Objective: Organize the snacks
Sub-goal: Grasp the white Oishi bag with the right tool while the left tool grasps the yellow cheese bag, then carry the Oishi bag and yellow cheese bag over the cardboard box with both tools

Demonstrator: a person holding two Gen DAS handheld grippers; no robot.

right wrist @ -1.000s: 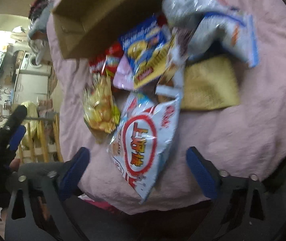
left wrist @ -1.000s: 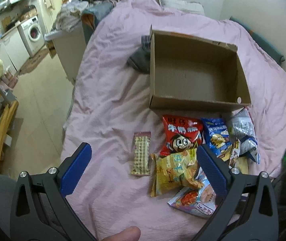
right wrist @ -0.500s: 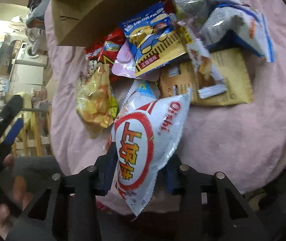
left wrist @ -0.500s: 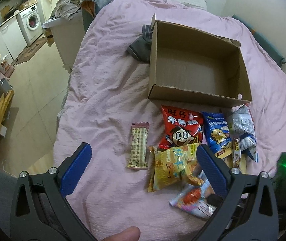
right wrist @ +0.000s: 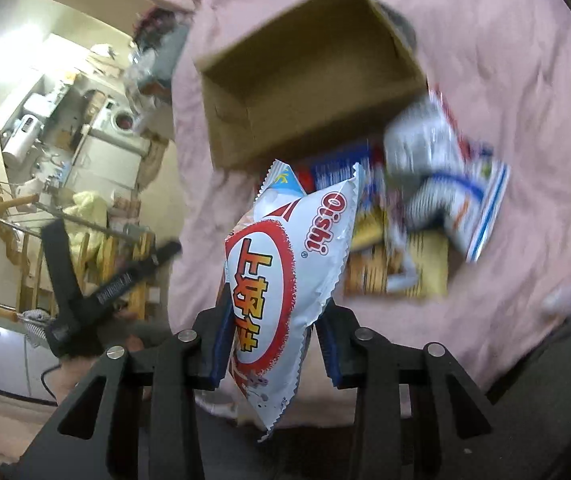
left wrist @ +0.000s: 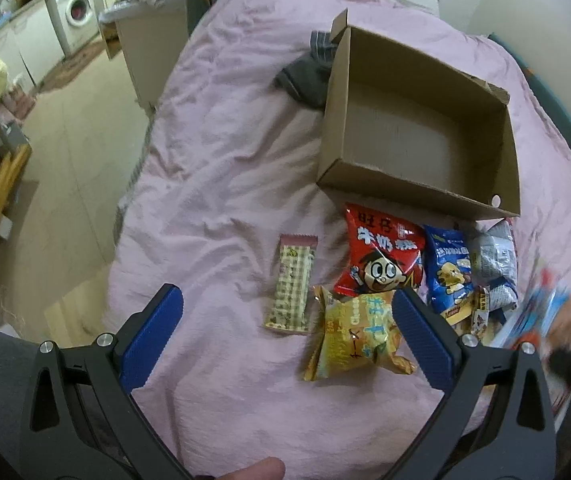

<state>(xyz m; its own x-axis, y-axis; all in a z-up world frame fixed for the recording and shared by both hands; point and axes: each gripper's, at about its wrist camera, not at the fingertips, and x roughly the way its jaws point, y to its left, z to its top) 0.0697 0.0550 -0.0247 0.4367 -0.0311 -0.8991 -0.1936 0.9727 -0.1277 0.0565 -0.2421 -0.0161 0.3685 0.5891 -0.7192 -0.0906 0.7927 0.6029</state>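
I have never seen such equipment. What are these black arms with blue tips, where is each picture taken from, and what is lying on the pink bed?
A person holds hand-held tongs in each hand; a camera on each looks along its two blue-padded fingers. One picture is from the left tongs, open above the pink bedcover. The other is from the right tongs, whose jaws have just been closing and now grip a white Oishi bag. On the bed lie an empty cardboard box, a red bag, a yellow bag, a blue bag, a grey bag and a checked bar.
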